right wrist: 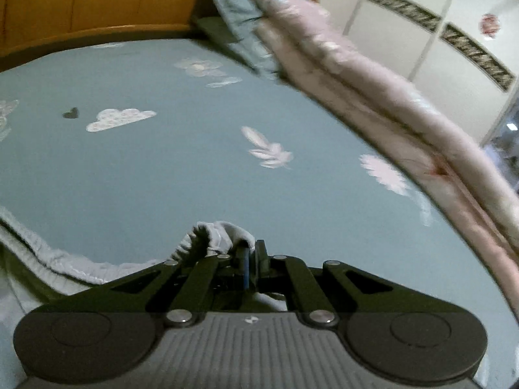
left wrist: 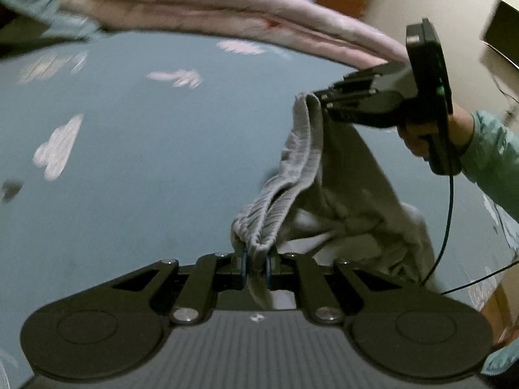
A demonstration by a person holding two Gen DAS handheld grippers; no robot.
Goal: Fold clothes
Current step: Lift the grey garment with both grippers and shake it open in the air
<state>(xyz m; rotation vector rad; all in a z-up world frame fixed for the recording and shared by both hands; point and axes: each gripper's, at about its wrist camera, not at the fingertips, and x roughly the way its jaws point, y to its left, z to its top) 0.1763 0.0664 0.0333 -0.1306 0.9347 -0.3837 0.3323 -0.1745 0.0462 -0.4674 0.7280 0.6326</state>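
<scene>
Grey garment (left wrist: 327, 201) held up off the bed sheet (left wrist: 146, 162), strung by its ribbed elastic band betw. both grippers. Looks like shorts or similar w/ gathered waistband; exact type hard to tell, pics blurred.

Left gripper (left wrist: 256, 261): near-closed, pinching the band's near end, cloth bunched betw. the blue pads. Right gripper (right wrist: 251, 254): also clamped tight on the band's other end, ribbed edge puckered just over the fingers. In left wrist view same tool seen far right, in a hand (left wrist: 418, 142) w/ teal sleeve, cable trailing down.

Rest of garment hanging below right grip, drooping in loose folds to the sheet at right. In right wrist view, band running off to near left, sagging along the bed.

Handling, as judged: light, soft, no stiffness; sags wherever unsupported, so shape only held by tension betw. the two grips. Elastic band thickest, grippiest part, best hold at its two ends, as now. Thin body cloth likelier to slip or drag extra layers. Band stretchy, so pulling apart may give before cloth flattens.

Pink quilt (right wrist: 373, 90) folded along far right edge, pillow (right wrist: 236, 16) at far end by wooden headboard (right wrist: 81, 3). Middle of sheet free for laying flat.
</scene>
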